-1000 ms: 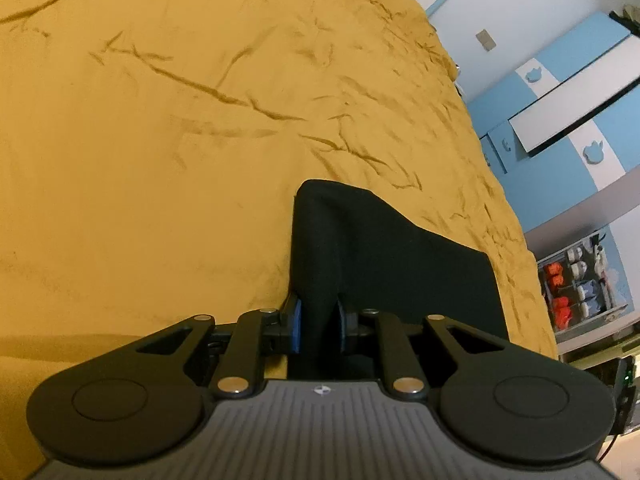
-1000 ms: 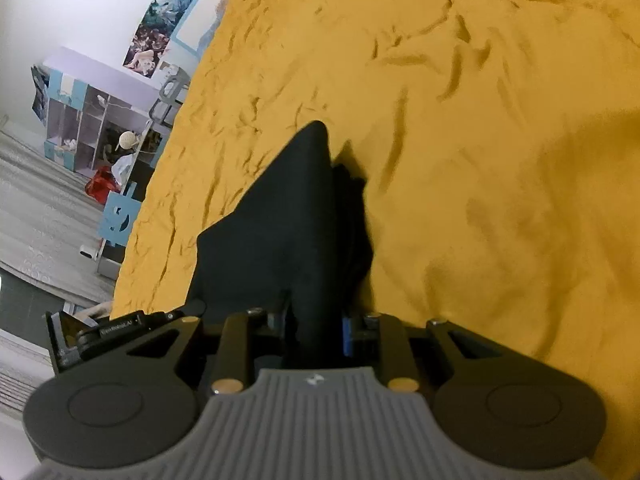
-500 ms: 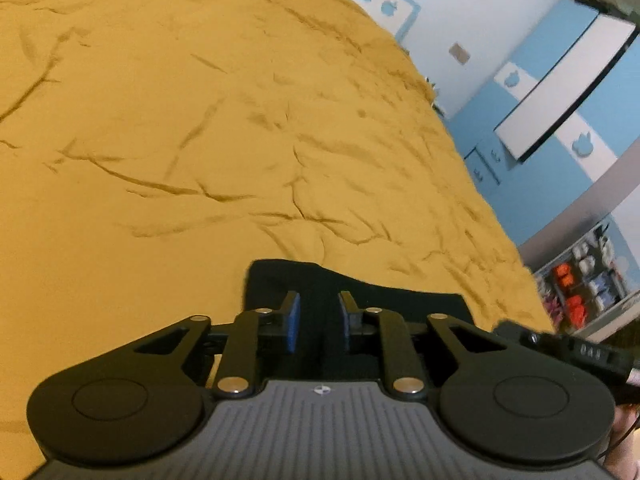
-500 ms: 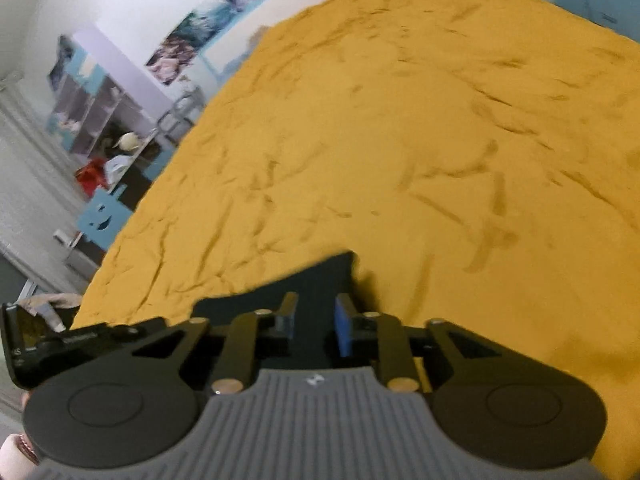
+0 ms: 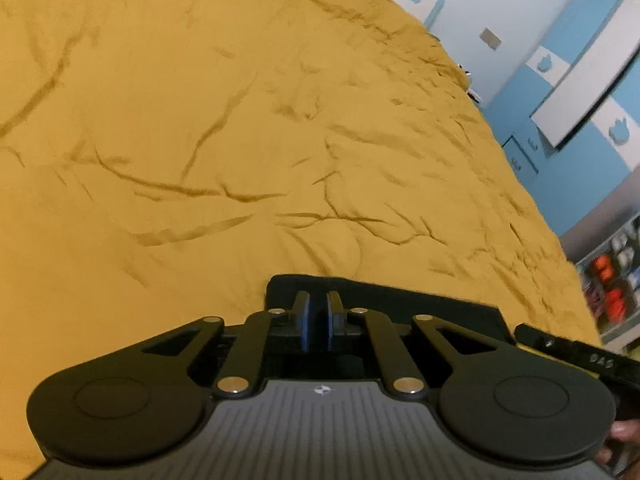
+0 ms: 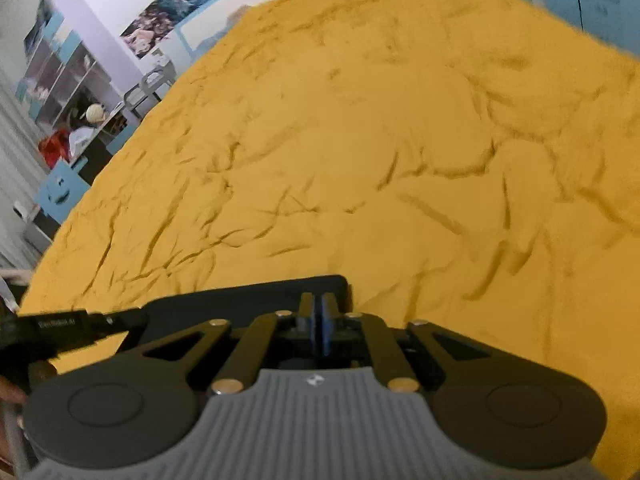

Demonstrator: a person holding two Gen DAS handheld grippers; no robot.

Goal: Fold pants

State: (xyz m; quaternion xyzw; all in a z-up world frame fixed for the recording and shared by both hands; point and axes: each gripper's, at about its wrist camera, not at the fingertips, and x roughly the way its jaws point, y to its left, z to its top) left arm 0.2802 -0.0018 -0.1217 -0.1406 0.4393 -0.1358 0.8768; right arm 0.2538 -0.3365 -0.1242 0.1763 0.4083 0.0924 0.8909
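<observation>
Your folded black cloth pants lie flat on the mustard-yellow bed, just below both claws. Left claw has just been closing, nothing between; right claw is pressed together, empty. That fabric looks soft and limp, so I'd pinch it at the corners.

The black pants lie folded flat in a compact rectangle on the mustard bedspread.

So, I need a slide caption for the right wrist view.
Right gripper, fingers closed and empty, above folded black pants on the mustard bedspread.

Wrinkled mustard bedspread, blue wardrobe
</observation>
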